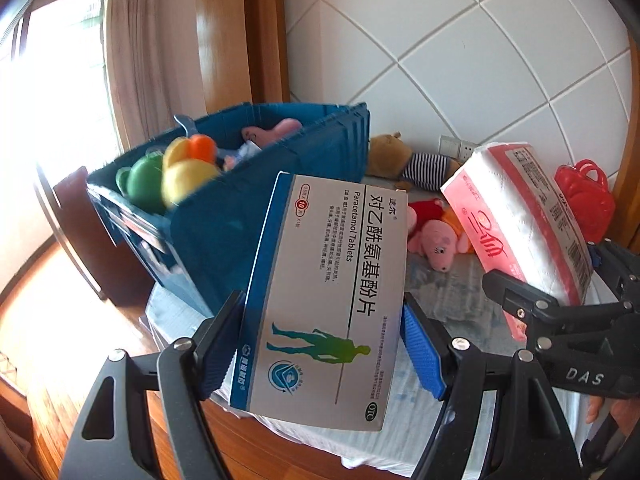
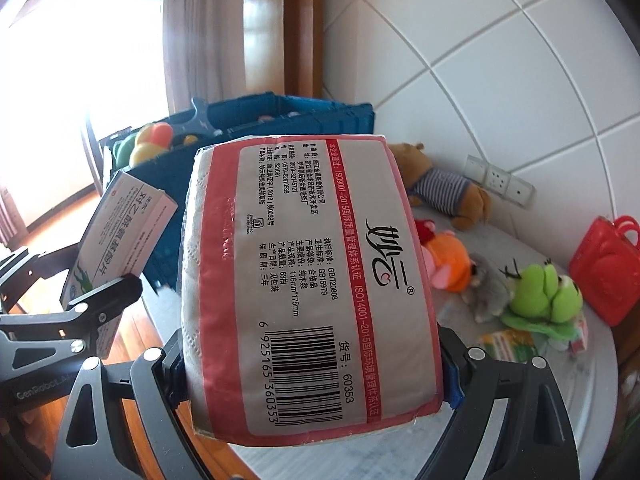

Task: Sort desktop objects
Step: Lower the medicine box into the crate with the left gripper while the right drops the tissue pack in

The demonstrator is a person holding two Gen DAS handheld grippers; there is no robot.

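Both grippers loaded, each item carried clear of the table, blue crate just beyond.

My left gripper (image 1: 324,344) is clamped across a flat cardboard tablet box (image 1: 324,292), glossy grey-white with a blue edge band and a green figure print; the ribbed blue pads (image 1: 422,350) press on its two long sides. My right gripper (image 2: 312,364) grips a soft tissue pack (image 2: 312,280), pink-and-white plastic film over quilted paper, barcode label facing the camera, its sides slightly squeezed by the jaws. Behind both sits the blue crate (image 1: 256,216), rigid ribbed plastic, holding rounded plush toys in green, yellow and orange (image 1: 180,172). On the pale cloth-covered table (image 2: 560,384) lie a brown plush bear in a striped shirt (image 2: 444,188), a green plush frog (image 2: 544,292) and a red moulded plastic bag (image 2: 604,264).
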